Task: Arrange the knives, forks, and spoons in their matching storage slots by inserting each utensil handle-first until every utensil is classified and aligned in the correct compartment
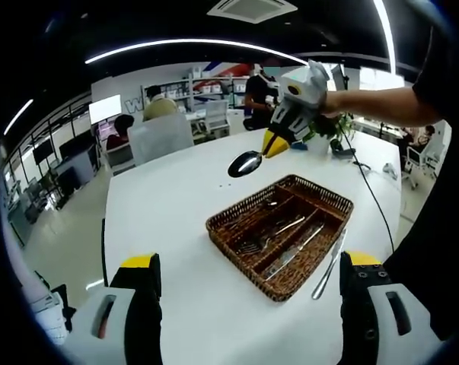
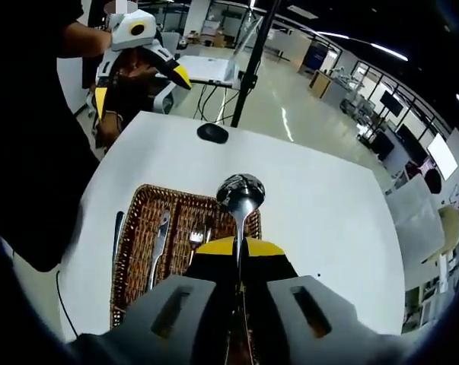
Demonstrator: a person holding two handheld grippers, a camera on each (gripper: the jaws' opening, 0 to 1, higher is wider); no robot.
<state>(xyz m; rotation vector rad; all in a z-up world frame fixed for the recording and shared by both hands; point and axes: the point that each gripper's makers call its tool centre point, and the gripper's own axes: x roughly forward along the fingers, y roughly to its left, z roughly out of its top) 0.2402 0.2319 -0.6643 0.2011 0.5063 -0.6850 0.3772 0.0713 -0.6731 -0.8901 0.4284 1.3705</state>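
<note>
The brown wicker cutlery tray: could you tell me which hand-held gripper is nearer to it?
Right. The right hand-held gripper hangs just above the brown wicker cutlery tray, shut on a shiny metal spoon. The left hand-held gripper is open, held back off the table's near edge.

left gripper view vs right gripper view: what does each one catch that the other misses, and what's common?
Left gripper view alone: the left gripper's own jaws standing wide apart and empty, and the right gripper from outside, carrying the spoon above the table.

Right gripper view alone: the handle pinched between the right gripper's closed jaws, a small dark object on the table's far side, and a black stand pole.

Both: the wicker tray, the utensils in its slots, the knife lying beside it, and the white table.
</note>
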